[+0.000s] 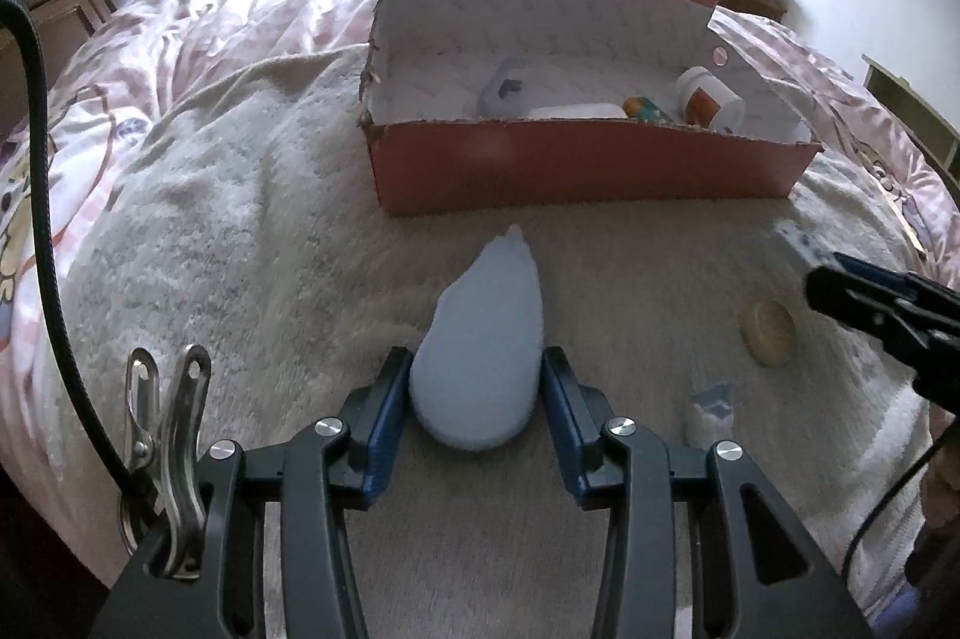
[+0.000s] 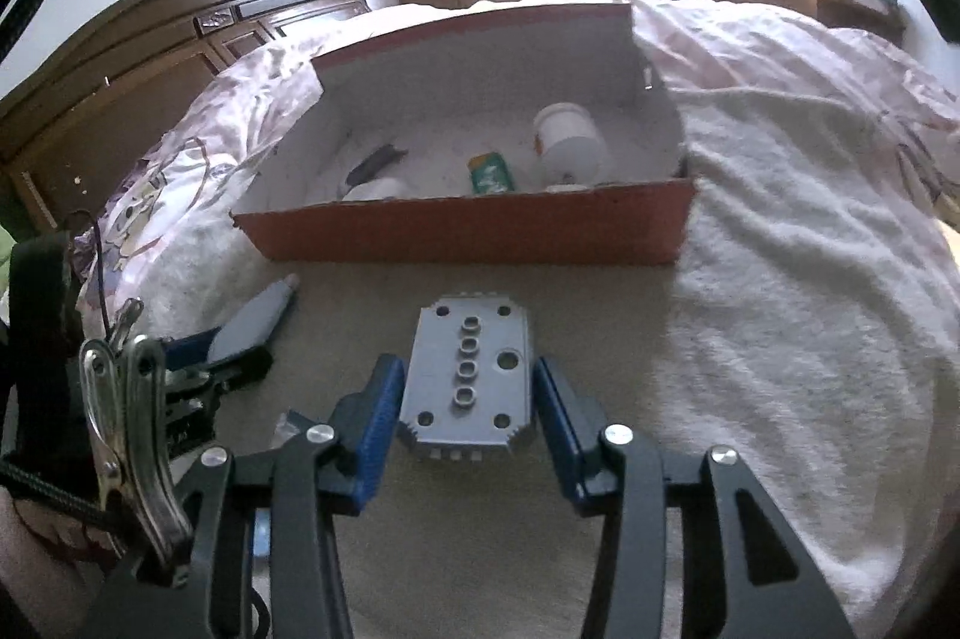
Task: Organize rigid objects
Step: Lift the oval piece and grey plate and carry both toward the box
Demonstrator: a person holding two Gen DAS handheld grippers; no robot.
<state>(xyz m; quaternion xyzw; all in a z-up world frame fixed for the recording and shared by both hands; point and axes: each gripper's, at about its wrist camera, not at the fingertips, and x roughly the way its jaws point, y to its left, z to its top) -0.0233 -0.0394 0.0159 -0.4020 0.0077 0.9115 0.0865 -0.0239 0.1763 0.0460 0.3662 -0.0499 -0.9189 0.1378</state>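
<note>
1. Left claw (image 1: 477, 402): black linkage arms, blue ribbed pads (image 1: 384, 423) on the fingers, round silver screws (image 1: 332, 426) at the pivots.
2. A steel clip (image 1: 165, 435) sits on its near left side beside a black cable (image 1: 42, 195).
3. Right claw (image 2: 465, 408): the same black arms, blue pads and silver screws, with a steel clip at near left.
</note>
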